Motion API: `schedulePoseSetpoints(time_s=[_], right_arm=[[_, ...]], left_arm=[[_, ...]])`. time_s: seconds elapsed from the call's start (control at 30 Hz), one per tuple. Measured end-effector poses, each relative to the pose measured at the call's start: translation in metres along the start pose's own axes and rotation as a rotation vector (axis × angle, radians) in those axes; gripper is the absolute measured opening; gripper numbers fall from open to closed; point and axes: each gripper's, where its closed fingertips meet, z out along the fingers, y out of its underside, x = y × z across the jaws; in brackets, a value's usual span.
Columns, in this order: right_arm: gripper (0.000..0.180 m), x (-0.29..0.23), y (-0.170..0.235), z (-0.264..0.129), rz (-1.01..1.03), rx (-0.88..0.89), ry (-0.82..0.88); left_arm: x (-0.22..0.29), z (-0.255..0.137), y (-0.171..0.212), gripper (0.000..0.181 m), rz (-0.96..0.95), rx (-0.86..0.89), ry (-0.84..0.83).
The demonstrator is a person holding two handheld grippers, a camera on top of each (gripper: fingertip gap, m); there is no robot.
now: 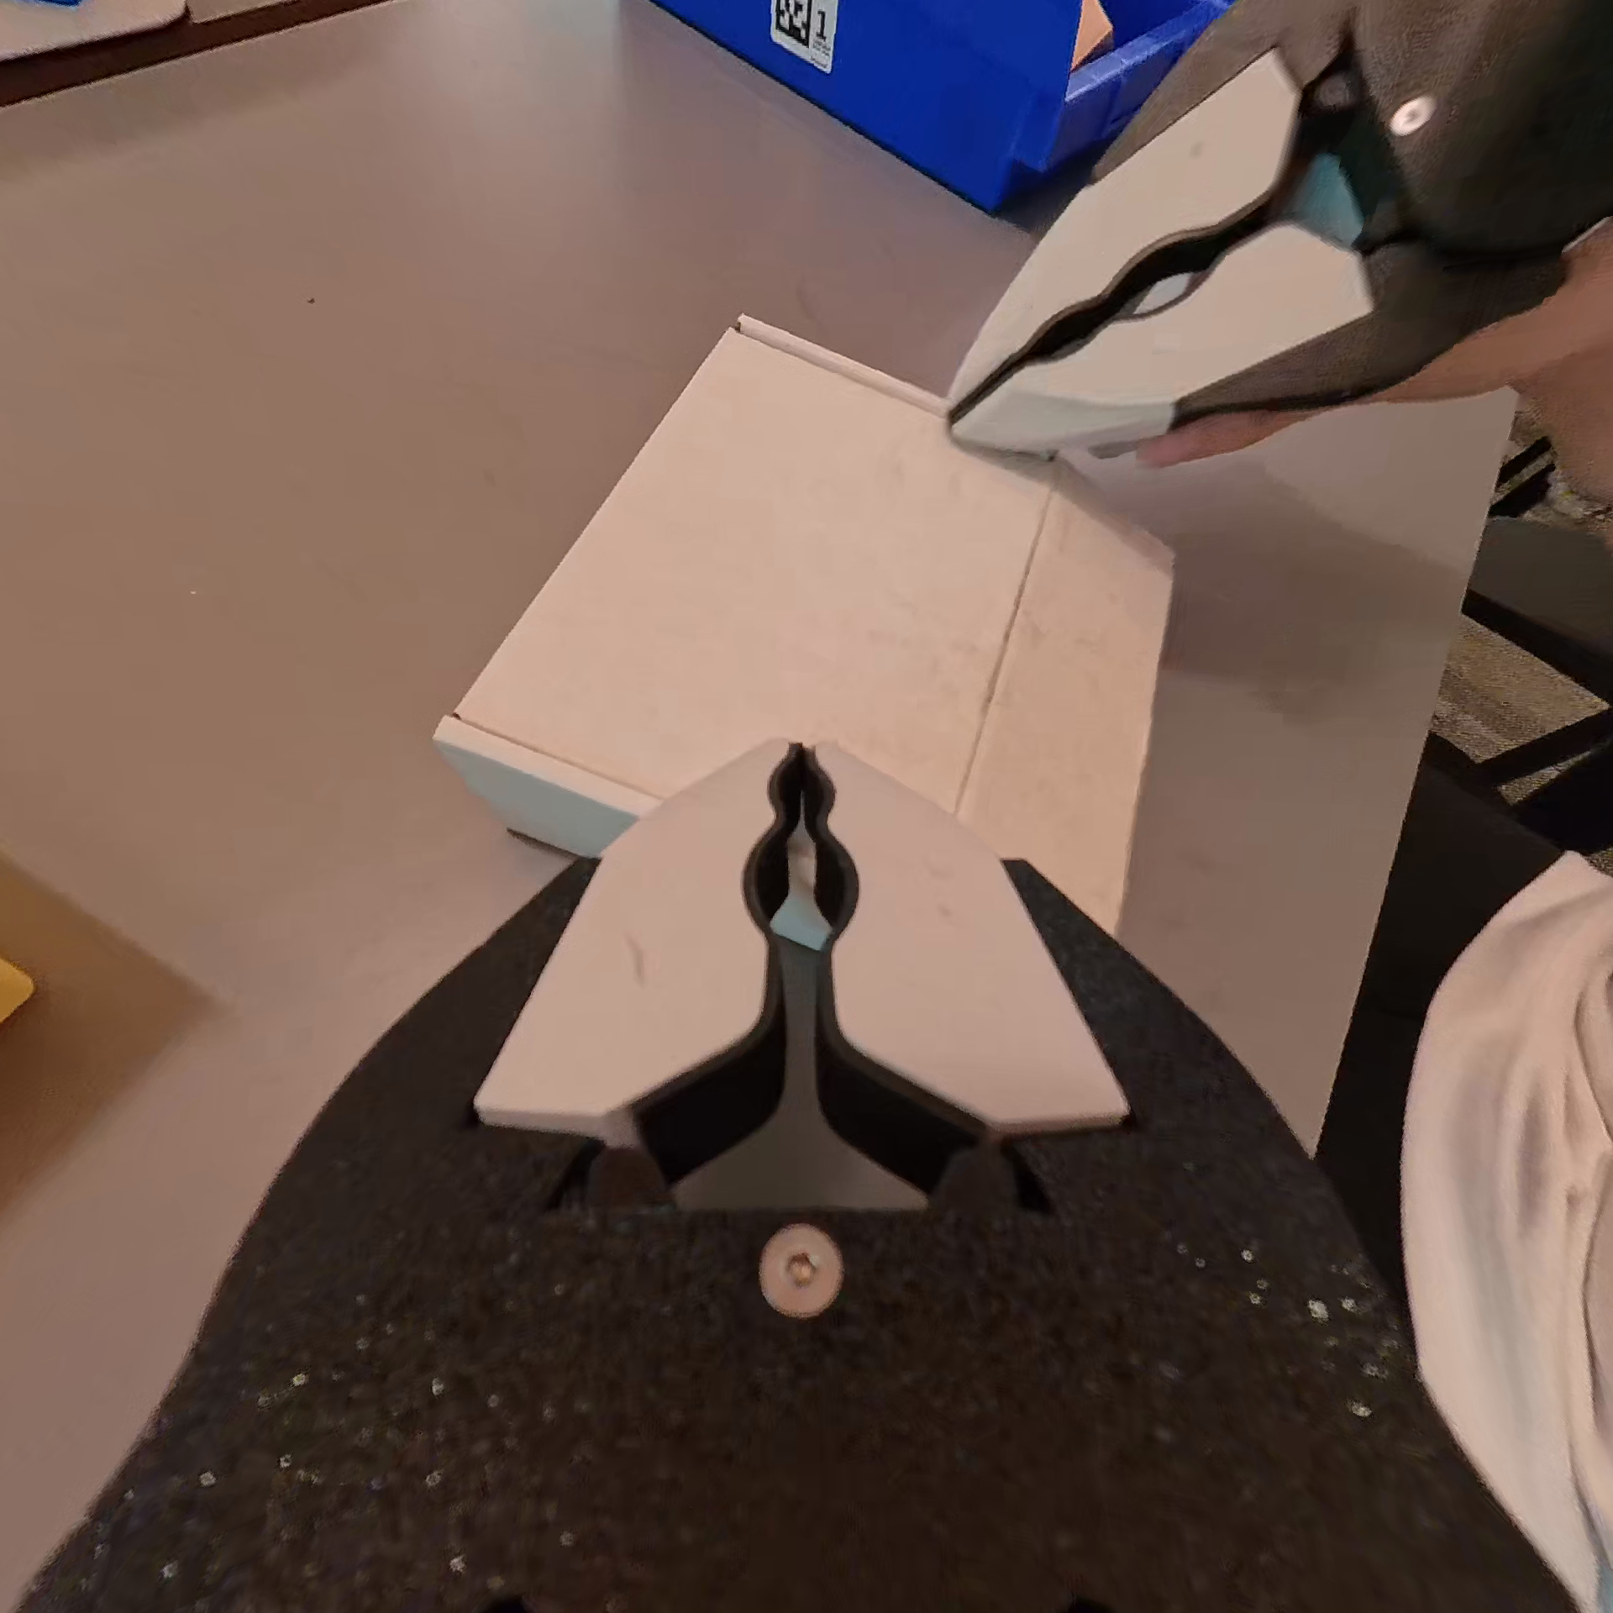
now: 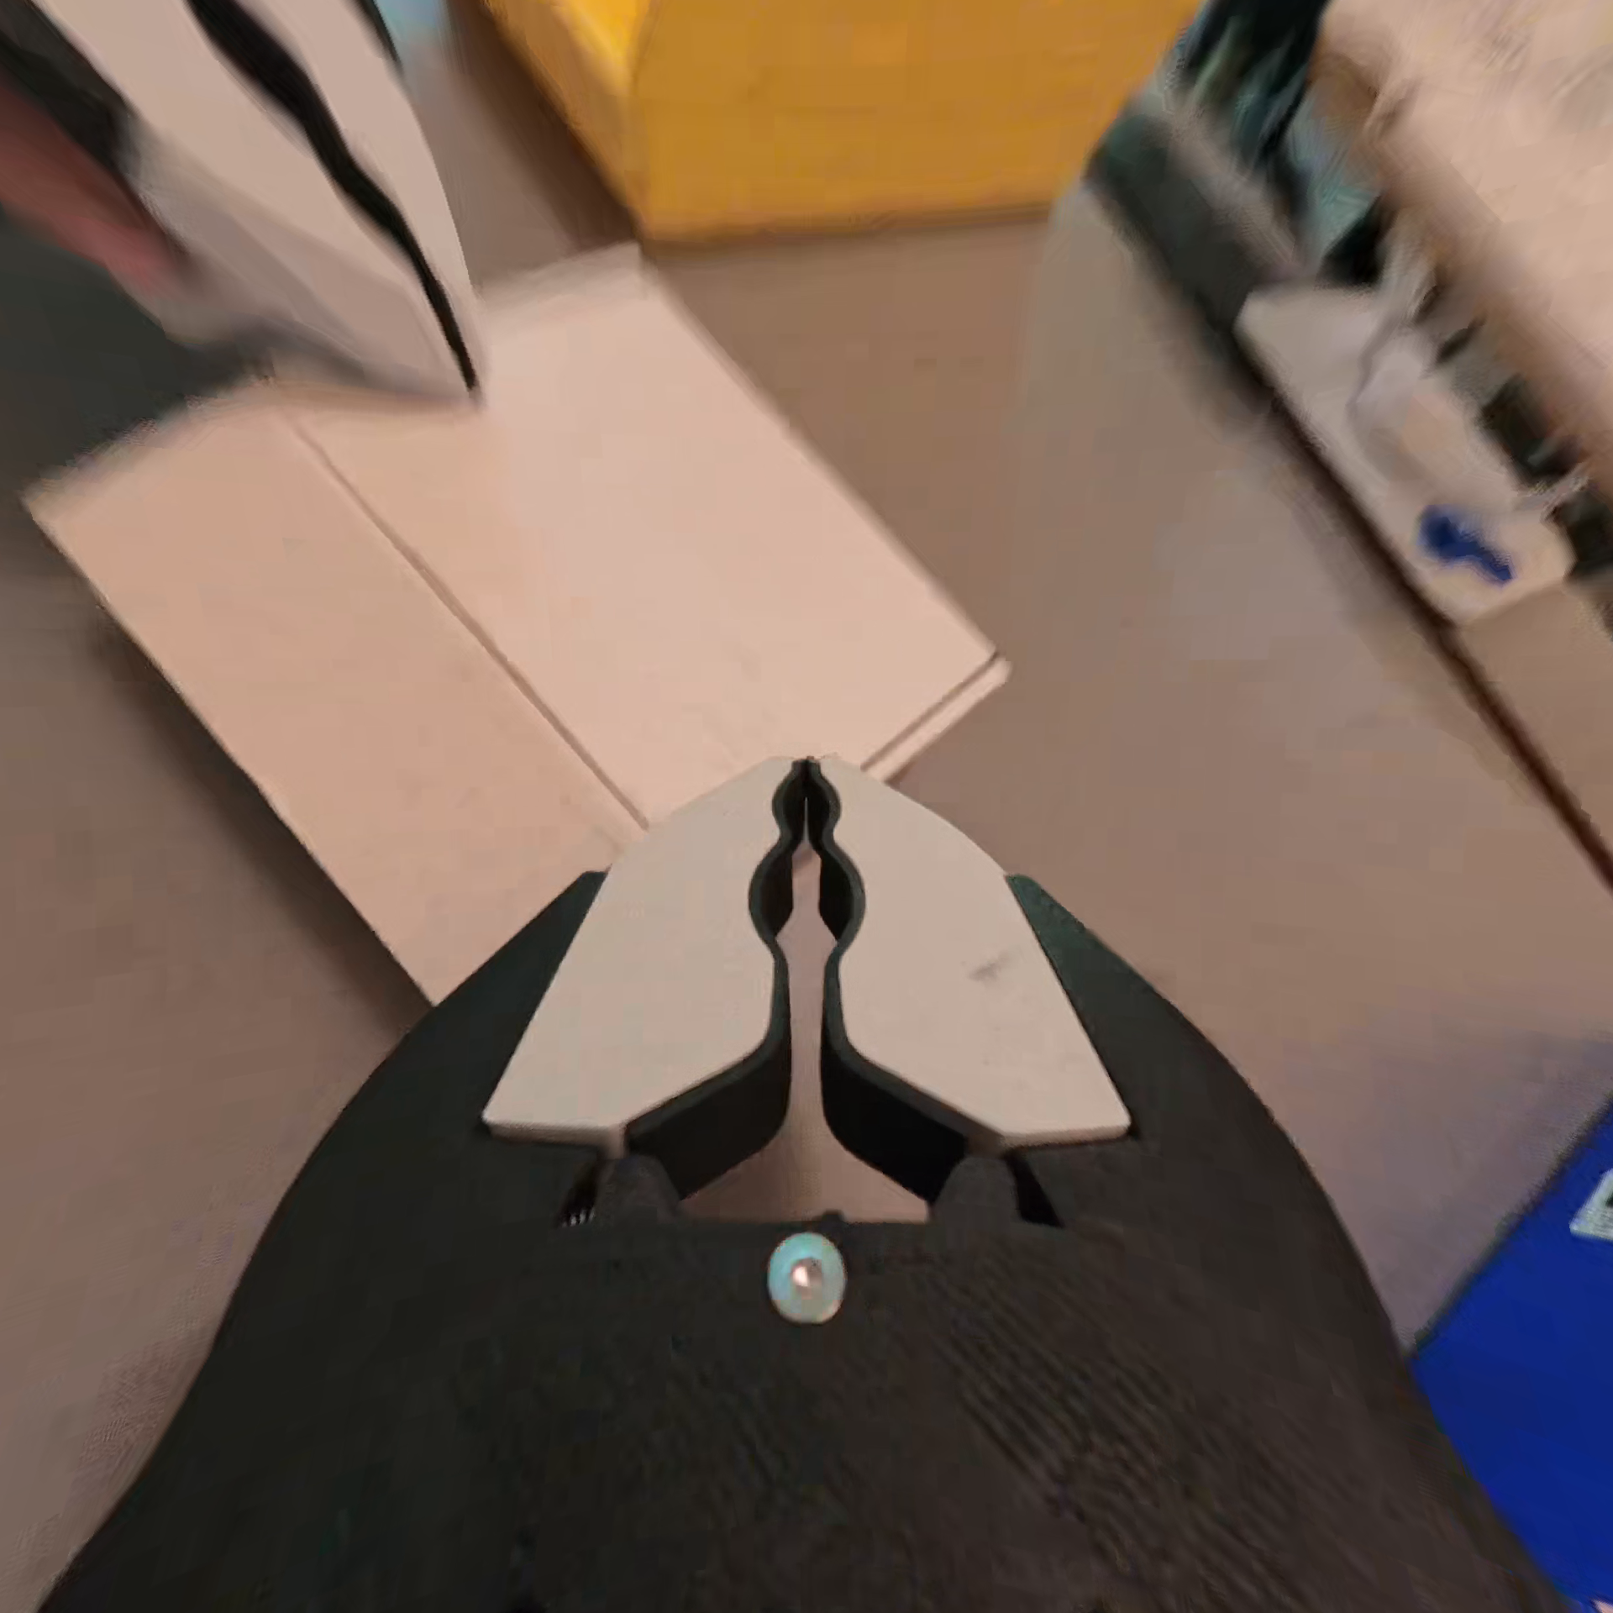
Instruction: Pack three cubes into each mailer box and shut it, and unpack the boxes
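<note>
A white mailer box (image 1: 785, 559) lies on the grey table with its lid down and its front flap (image 1: 1074, 663) sticking out flat. My left gripper (image 1: 799, 749) is shut with nothing in it, its tips over the box's near edge. My right gripper (image 1: 956, 417) is shut too and sits over the box's far right corner. In the right wrist view the same box (image 2: 628, 559) lies under my right gripper (image 2: 809, 764), which is shut and bare. The left gripper (image 2: 467, 384) shows blurred at the upper left there. No cubes are in view.
A blue bin (image 1: 943, 96) stands at the back right of the left wrist view and shows at the right edge of the right wrist view (image 2: 1527, 1362). A yellow bin (image 2: 838, 105) stands behind the box. A person's hand (image 1: 1309, 410) and pale sleeve (image 1: 1519, 1222) are at the right. Tip to tip, the grippers are about 12 cm apart.
</note>
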Motion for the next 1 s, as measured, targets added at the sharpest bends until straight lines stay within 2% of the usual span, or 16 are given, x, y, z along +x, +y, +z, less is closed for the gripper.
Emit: schedulePoseSetpoints(time_s=[0.17, 0.37, 0.47, 0.57, 0.63, 0.67, 0.73, 0.8, 0.87, 0.93, 1.0], right_arm=[[0.0, -0.001, 0.003, 0.005, 0.109, 0.028, 0.007], [0.0, 0.0, 0.002, 0.007, 0.131, 0.039, -0.002], [0.0, 0.0, 0.002, 0.006, 0.175, 0.052, -0.009], [0.0, 0.0, 0.003, 0.006, 0.253, 0.073, -0.028], [0.0, 0.0, 0.004, 0.004, 0.304, 0.082, -0.038], [0.003, 0.0, 0.004, 0.002, 0.33, 0.085, -0.039], [0.021, 0.008, 0.006, -0.003, 0.393, 0.096, -0.005], [0.03, 0.013, 0.012, -0.009, 0.457, 0.099, -0.006], [0.043, 0.007, 0.02, -0.012, 0.528, 0.089, -0.097], [0.066, 0.0, 0.03, -0.012, 0.623, 0.044, -0.196], [0.085, -0.002, 0.04, -0.009, 0.721, -0.021, -0.255]], left_arm=[[0.01, -0.008, -0.005, 0.0, -0.026, -0.006, 0.101], [-0.014, -0.012, -0.022, 0.014, -0.187, 0.0, 0.06], [-0.008, -0.01, -0.029, 0.017, -0.257, 0.055, 0.124], [-0.002, -0.004, -0.032, 0.016, -0.309, 0.076, 0.163], [0.002, -0.001, -0.028, 0.007, -0.365, 0.036, 0.199], [0.004, -0.002, -0.028, 0.006, -0.39, 0.029, 0.225], [0.01, -0.006, -0.021, 0.0, -0.427, -0.018, 0.288], [0.006, -0.008, -0.008, 0.0, -0.437, -0.049, 0.28], [-0.007, -0.008, -0.007, 0.0, -0.536, 0.007, 0.259], [-0.006, -0.01, -0.014, 0.0, -0.641, 0.065, 0.344], [-0.01, -0.007, -0.011, 0.0, -0.656, 0.052, 0.322]])
